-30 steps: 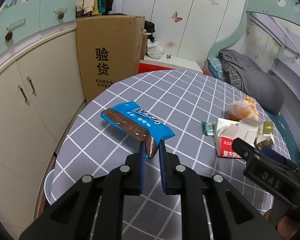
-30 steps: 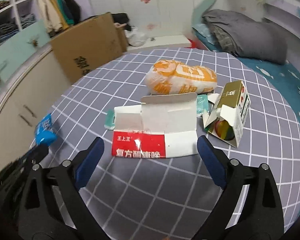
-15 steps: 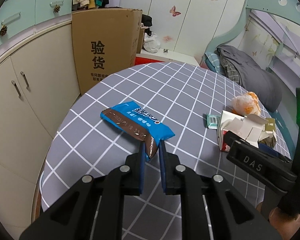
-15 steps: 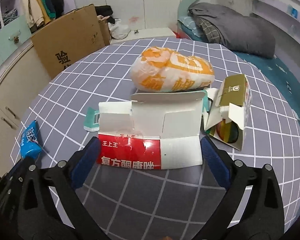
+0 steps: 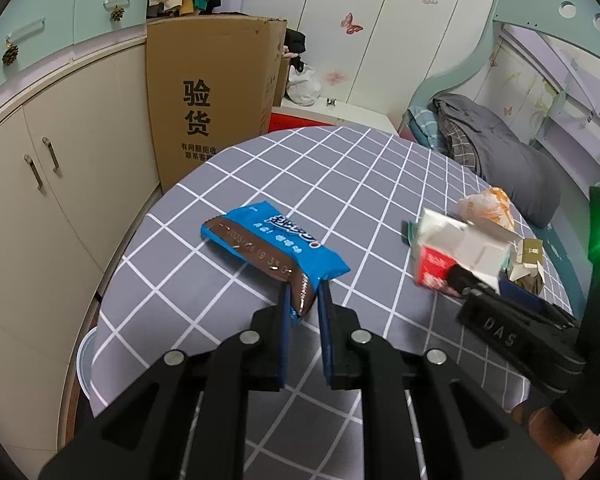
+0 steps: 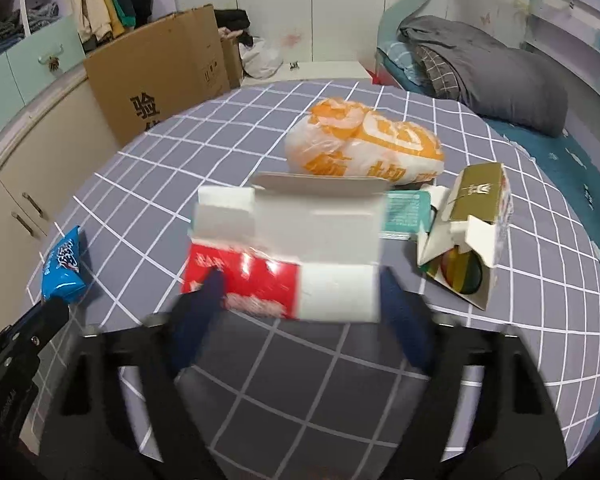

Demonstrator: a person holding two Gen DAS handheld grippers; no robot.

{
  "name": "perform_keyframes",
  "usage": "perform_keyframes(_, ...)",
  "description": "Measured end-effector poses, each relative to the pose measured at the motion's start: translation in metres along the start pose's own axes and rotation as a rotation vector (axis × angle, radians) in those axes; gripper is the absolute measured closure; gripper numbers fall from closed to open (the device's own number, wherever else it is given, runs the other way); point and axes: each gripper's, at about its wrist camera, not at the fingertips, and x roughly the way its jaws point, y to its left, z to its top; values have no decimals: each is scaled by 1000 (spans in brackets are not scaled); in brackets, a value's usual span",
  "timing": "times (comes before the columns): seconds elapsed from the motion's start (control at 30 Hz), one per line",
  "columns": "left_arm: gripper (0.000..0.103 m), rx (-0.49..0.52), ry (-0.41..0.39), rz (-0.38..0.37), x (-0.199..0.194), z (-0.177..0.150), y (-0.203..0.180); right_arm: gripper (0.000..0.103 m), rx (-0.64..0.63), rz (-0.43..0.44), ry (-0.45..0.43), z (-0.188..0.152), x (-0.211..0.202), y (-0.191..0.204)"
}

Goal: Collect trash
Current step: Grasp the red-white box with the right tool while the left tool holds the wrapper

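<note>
The left gripper (image 5: 303, 304) is pinching the blue snack wrapper (image 5: 274, 242); the right gripper (image 6: 300, 304) is closing around the red-and-white carton (image 6: 284, 258); 3 other pieces are lying uncollected.

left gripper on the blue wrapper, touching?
Touching. The left wrist view shows the left gripper with both fingers pinched on the brown end of the blue wrapper, no gap visible.

- one blue snack wrapper (image 5: 276, 242)
- one red and white carton (image 6: 284, 254), flaps open
- one orange and white plastic bag (image 6: 364, 146)
- one gold box (image 6: 472, 224), open at the near end
- one teal packet (image 6: 404, 212), partly hidden behind the carton
- one round table (image 5: 340, 176) with a grey checked cloth
- one big cardboard box (image 5: 212, 92)
- two grippers: left gripper (image 5: 303, 300), right gripper (image 6: 300, 292)
</note>
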Motion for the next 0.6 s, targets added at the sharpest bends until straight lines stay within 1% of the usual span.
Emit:
perform_keyframes(0.03, 91, 2, 0, -2, -1, -1, 0, 56, 3, -6, 2, -1, -1, -2)
perform_keyframes(0.1, 91, 4, 0, -4, -4, -2, 1, 56, 15, 45, 17, -2, -2, -7)
perform_keyframes(0.13, 91, 5, 0, -6, -5, -3, 2, 54, 16, 82, 25, -4, -4, -9)
perform_keyframes(0.23, 91, 7, -6, -7, -8, -3, 3, 53, 2, 162, 38, -8, -10, -10)
perform_keyframes(0.27, 91, 7, -10, -6, -10, -3, 3, 47, 8, 206, 22, -9, -15, -12)
perform_keyframes(0.3, 91, 5, -11, -6, -11, -3, 3, 38, 6, 203, 8, -9, -17, -13)
perform_keyframes(0.33, 91, 4, -12, -8, -11, -3, 3, 36, 1, 185, -12, -7, -19, -15)
perform_keyframes(0.37, 91, 1, -14, -8, -12, -2, 4, 36, -3, 172, -28, -5, -20, -18)
perform_keyframes(0.47, 91, -1, -18, -9, -12, -1, 5, 32, 4, 201, -42, 2, -15, -29)
perform_keyframes(0.53, 91, -2, -18, -9, -12, 0, 5, 32, 2, 204, -28, 5, -6, -33)
perform_keyframes(0.6, 91, 0, -20, -8, -11, 1, 4, 32, 4, 230, -39, 8, -3, -34)
